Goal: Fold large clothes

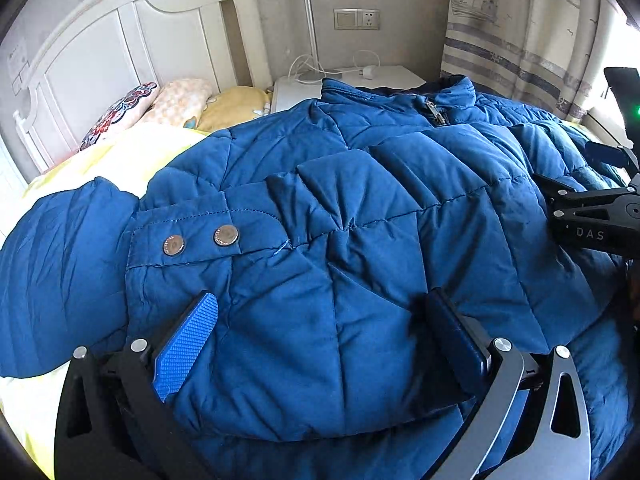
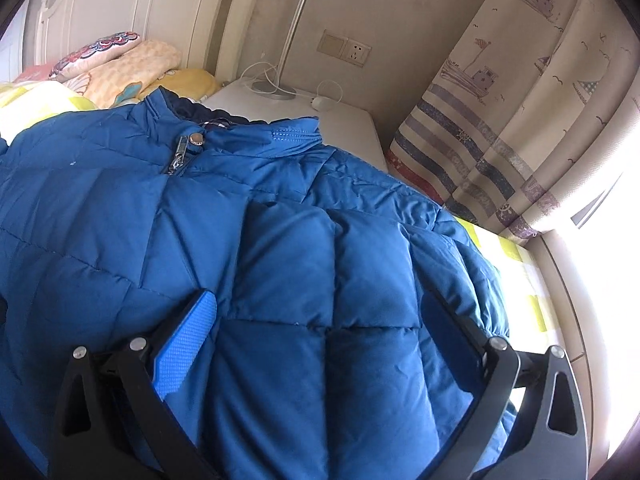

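The blue puffer jacket point(image 1: 360, 208) is lying spread across the bed point(image 1: 116, 160), collar toward the headboard point(image 1: 104, 52). The left tool point(image 1: 320, 344) and right tool point(image 2: 324, 340) are both gaping wide over its quilted fabric, gripping nothing.

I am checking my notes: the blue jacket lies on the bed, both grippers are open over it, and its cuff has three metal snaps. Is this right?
Almost. The cuff tab has two metal snaps, not three; the left wrist view shows this. The rest holds: the blue jacket lies on the bed, with the left gripper and right gripper open over it.
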`<state>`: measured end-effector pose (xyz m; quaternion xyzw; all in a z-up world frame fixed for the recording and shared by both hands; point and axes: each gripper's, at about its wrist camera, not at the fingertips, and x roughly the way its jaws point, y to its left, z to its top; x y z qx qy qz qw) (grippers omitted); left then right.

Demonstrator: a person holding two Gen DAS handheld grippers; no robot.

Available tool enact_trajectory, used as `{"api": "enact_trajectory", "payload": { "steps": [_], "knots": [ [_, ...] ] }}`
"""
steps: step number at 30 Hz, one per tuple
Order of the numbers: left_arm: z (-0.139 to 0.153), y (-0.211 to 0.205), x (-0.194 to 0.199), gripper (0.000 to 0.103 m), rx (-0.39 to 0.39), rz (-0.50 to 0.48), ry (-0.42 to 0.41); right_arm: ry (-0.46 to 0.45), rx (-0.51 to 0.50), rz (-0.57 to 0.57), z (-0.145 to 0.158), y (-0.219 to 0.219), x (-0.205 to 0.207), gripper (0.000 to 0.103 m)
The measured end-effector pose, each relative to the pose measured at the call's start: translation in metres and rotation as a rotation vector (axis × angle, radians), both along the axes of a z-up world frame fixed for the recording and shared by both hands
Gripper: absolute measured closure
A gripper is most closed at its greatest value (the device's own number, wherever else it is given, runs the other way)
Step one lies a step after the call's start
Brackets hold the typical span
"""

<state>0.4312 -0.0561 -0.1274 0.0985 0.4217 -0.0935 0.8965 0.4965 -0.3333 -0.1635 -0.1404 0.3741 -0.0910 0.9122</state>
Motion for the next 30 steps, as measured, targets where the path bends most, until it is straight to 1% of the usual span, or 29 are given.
{"api": "enact_trajectory", "payload": {
  "steps": [10, 14, 16, 18, 19, 21, 22, 23, 24, 25, 26, 28, 29, 30],
  "knots": [
    [0.000, 0.001, 0.001, 0.004, -0.001, 0.001, 0.001, 0.000, 0.001, -0.001, -0.001, 0.001, 0.000, 0.002],
    [0.000, 0.001, 0.001, 0.004, -0.001, 0.002, 0.002, 0.016, 0.041, 0.002, -0.001, -0.004, 0.003, 0.002],
    [0.000, 0.000, 0.000, 0.004, -0.002, 0.002, 0.004, 0.038, 0.113, 0.004, -0.002, -0.013, 0.005, 0.002],
    [0.000, 0.002, 0.000, 0.004, -0.017, 0.001, 0.008, 0.092, 0.271, 0.006, -0.004, -0.033, 0.011, 0.002],
    [0.002, 0.006, -0.001, 0.004, -0.051, -0.002, 0.006, 0.122, 0.331, 0.010, -0.003, -0.042, 0.012, 0.002],
    [0.013, 0.027, -0.008, 0.004, -0.191, -0.012, 0.008, 0.143, 0.354, -0.042, 0.005, -0.047, -0.004, 0.002],
    [0.020, 0.043, -0.015, 0.004, -0.280, -0.008, 0.014, 0.127, 0.376, -0.047, 0.011, -0.045, -0.019, 0.002],
    [0.027, 0.061, -0.023, 0.004, -0.366, 0.002, 0.012, 0.112, 0.400, -0.020, 0.013, -0.041, -0.030, 0.002],
    [0.037, 0.089, -0.036, 0.004, -0.467, 0.040, -0.001, 0.093, 0.416, 0.023, 0.015, -0.035, -0.043, 0.002],
    [0.042, 0.114, -0.045, 0.004, -0.533, 0.088, -0.021, 0.069, 0.391, 0.054, 0.014, -0.027, -0.058, 0.002],
    [0.047, 0.141, -0.056, 0.004, -0.598, 0.148, -0.045, 0.060, 0.360, 0.060, 0.011, -0.022, -0.067, 0.002],
    [0.047, 0.217, -0.082, 0.004, -0.752, 0.325, -0.102, 0.040, 0.311, 0.068, 0.001, -0.014, -0.081, 0.002],
    [0.045, 0.255, -0.094, 0.004, -0.809, 0.410, -0.123, 0.027, 0.311, 0.066, -0.001, -0.015, -0.084, 0.002],
    [0.042, 0.283, -0.103, 0.004, -0.831, 0.480, -0.142, 0.016, 0.315, 0.061, -0.001, -0.015, -0.087, 0.002]
  ]
}}
